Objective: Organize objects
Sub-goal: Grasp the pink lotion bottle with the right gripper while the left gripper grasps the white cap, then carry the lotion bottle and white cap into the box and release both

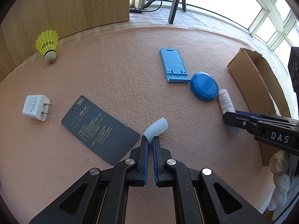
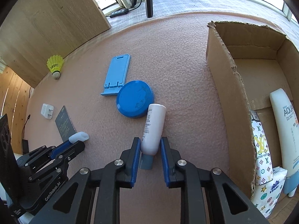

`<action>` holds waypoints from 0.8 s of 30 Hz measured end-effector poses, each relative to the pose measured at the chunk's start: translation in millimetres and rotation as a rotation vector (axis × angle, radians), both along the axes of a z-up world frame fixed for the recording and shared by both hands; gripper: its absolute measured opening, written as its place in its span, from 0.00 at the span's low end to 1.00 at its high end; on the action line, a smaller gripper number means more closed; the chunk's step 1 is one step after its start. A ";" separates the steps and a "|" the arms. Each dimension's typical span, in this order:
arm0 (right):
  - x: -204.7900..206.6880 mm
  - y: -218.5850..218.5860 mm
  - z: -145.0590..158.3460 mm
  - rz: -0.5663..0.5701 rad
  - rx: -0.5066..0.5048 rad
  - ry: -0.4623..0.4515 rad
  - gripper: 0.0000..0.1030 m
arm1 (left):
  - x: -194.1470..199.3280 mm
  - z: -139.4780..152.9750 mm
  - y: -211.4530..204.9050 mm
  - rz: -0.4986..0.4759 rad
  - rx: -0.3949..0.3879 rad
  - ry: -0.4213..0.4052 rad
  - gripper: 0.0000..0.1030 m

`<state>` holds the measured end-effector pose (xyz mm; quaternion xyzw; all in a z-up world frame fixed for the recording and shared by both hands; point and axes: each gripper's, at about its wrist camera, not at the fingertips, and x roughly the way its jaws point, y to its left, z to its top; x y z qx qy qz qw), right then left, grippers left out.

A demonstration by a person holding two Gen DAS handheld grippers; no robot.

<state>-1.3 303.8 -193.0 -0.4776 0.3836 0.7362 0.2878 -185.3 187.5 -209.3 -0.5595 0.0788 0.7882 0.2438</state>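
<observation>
While the pebbled pink counter (image 1: 115, 78) carried everything, the left claw (image 1: 150, 140) pinched a translucent rubbery cap (image 1: 156, 127); the right claw (image 2: 150, 140) straddled a smooth white tube (image 2: 154, 128), perhaps gripping, its grey cap half hidden.

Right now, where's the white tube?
The white tube lies on the pink mat between the right gripper fingers in the right wrist view, its far end touching the blue round lid, left of the cardboard box.
</observation>
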 end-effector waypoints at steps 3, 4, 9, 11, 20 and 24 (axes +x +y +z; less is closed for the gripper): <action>5.3 -3.0 4.2 0.005 0.001 0.019 0.18 | 2.3 5.6 -4.0 -0.001 0.024 0.003 0.05; 6.8 -3.5 5.8 0.006 0.003 0.024 0.18 | 2.9 7.0 -4.7 -0.002 0.027 0.005 0.05; 14.9 -6.6 14.1 0.006 0.003 0.053 0.18 | 8.4 15.2 -6.0 -0.004 0.049 0.012 0.05; 17.6 -8.8 18.4 0.011 0.008 0.064 0.18 | 9.9 20.9 -6.1 -0.005 0.071 0.011 0.05; 32.7 -16.3 30.2 0.022 0.021 0.103 0.17 | 16.3 43.1 4.2 -0.025 0.104 0.046 0.05; 44.7 -18.5 42.7 0.015 0.032 0.138 0.18 | 20.7 54.2 13.9 -0.048 0.116 0.064 0.05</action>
